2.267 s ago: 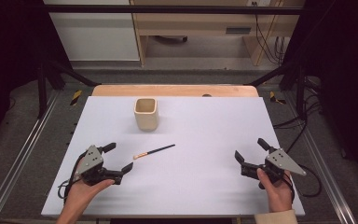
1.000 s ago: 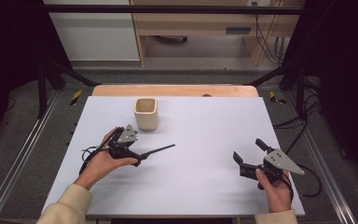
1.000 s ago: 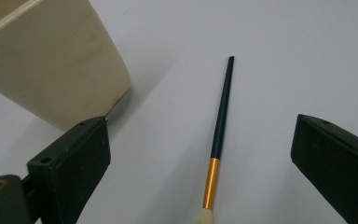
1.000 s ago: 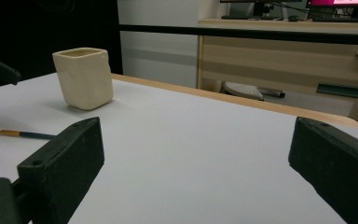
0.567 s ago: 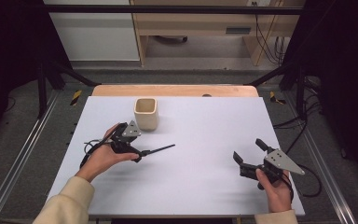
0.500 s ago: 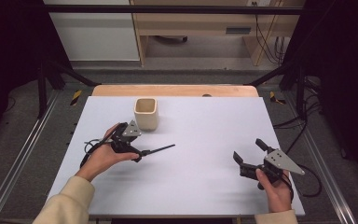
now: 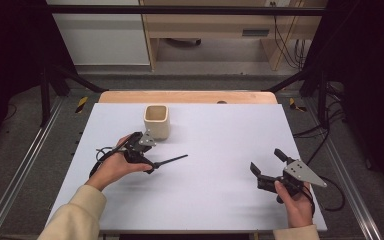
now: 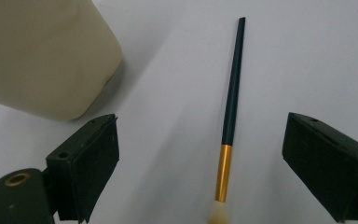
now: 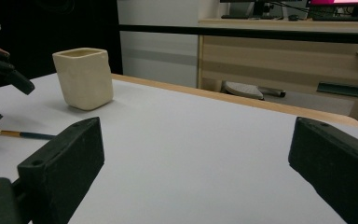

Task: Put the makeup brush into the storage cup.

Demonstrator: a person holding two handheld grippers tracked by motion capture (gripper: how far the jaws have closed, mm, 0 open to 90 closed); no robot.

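Pale lilac table (image 7: 220,195) under dark framing, wooden furniture beyond the far edge. Cream cup (image 7: 157,121) upright near the far-left middle, nothing seen in it from above. Thin paintbrush (image 7: 172,160) flat on the table, at about five o'clock from the cup and just apart from it.

Progress, as judged: early. Brush not yet gripped, not lifted, not in the cup; pickup and carry both left to do.

Left gripper (image 7: 149,161) down over the brush's bristle end, handle running away toward three o'clock. In the left gripper view, brush (image 8: 230,116) lying between wide-spread jaws, nearer the right one, gold band and pale bristles lowest; jaws lately closing in, pads touching nothing yet. Cup (image 8: 46,56) at ten o'clock there.

Right gripper (image 7: 270,169) resting at four o'clock on the table, well apart, jaws spread wide, empty.
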